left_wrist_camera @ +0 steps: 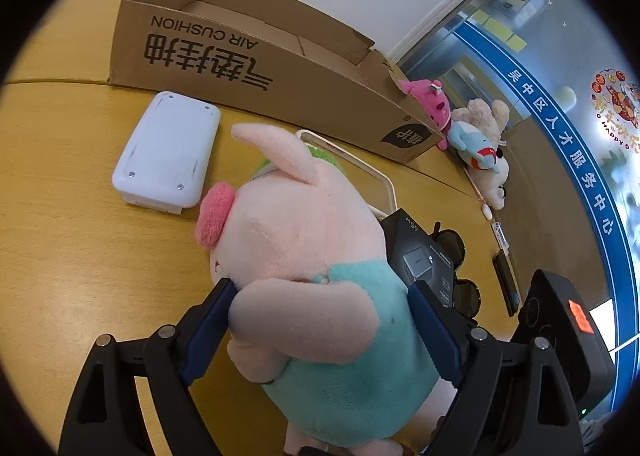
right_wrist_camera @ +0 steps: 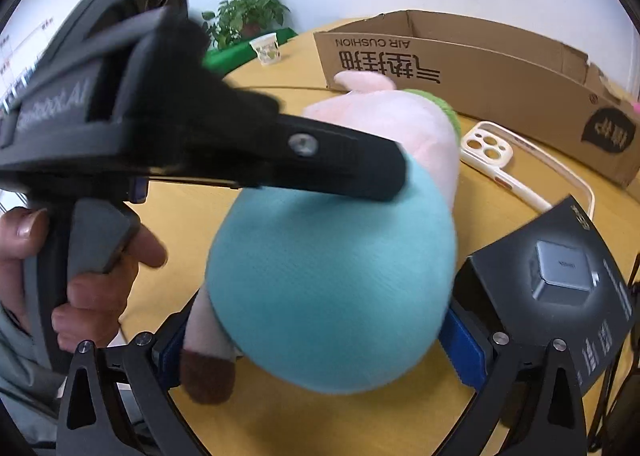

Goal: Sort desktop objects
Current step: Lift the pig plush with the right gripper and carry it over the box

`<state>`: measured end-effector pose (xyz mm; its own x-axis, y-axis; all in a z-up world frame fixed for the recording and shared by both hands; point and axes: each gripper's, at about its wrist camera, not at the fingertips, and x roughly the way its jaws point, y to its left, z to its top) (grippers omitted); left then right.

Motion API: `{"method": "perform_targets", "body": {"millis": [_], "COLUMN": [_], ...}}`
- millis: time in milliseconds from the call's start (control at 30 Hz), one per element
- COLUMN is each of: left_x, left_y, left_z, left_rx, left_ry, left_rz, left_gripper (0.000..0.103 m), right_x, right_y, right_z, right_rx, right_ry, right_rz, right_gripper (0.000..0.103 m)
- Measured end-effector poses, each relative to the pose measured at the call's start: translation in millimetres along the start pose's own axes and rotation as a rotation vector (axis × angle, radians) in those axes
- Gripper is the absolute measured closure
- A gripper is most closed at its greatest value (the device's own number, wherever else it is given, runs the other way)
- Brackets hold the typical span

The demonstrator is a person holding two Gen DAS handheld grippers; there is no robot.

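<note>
A pink plush pig [left_wrist_camera: 296, 224] in a teal shirt stands on the yellow wooden table [left_wrist_camera: 80, 236]. My left gripper [left_wrist_camera: 320, 290] is shut on it, one blue pad against the pig's arm and the other against its teal side. In the right wrist view the pig's teal body [right_wrist_camera: 332, 276] fills the space between the wide-apart fingers of my right gripper [right_wrist_camera: 316, 320], which is open around it. One black finger [right_wrist_camera: 340, 164] of the left gripper lies across the pig's shoulder, and a hand [right_wrist_camera: 92, 296] holds that tool's handle.
A long, low cardboard box [left_wrist_camera: 256, 68] stands behind the pig. A white device [left_wrist_camera: 168, 160] lies to the left, a cream phone case [right_wrist_camera: 488, 152] and a black charger box [right_wrist_camera: 560, 276] to the right. Sunglasses [left_wrist_camera: 456, 248] and small plush toys [left_wrist_camera: 480, 144] sit near the table's edge.
</note>
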<state>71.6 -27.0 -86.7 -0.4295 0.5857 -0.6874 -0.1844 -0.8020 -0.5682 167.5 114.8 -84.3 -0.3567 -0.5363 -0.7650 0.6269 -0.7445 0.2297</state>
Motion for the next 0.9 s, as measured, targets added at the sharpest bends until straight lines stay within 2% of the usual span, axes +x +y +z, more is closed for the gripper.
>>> {"method": "perform_targets", "body": {"millis": [133,267,367,500,733,900], "left_x": [-1.1,-5.5,-22.3,-55.6,-123.9,-152.6], "left_y": [4.3,-6.9,-16.5,-33.2,-72.1,-94.5], "left_z": [-0.6,-1.1,7.6,34.0,110.8,157.6], "left_rx": [-0.029,0.008,0.043,0.109,0.262,0.330], "left_ry": [-0.001,-0.019,-0.070,-0.170,-0.362,-0.422], "left_rz": [-0.013,0.034,0.052,0.074,0.117,0.119], "left_gripper": [0.023,0.028,0.029,0.029,0.029,0.029], "right_x": [-7.5,-14.8,-23.9,-51.7,-106.2,-137.6], "right_y": [-4.9,-9.7,-6.9,-5.4,-5.1,-13.9], "right_z": [-3.7,-4.3,5.6,37.9,124.1,162.7], "right_rx": [0.011,0.033,0.025,-0.027,-0.158,-0.173], "right_ry": [-0.017,-0.016,-0.053,-0.138,-0.319,-0.408], "right_rz": [-0.004,0.025,0.048,0.067,0.053,0.050], "right_gripper": [0.014,0.019,0.020,0.020,0.020,0.020]}}
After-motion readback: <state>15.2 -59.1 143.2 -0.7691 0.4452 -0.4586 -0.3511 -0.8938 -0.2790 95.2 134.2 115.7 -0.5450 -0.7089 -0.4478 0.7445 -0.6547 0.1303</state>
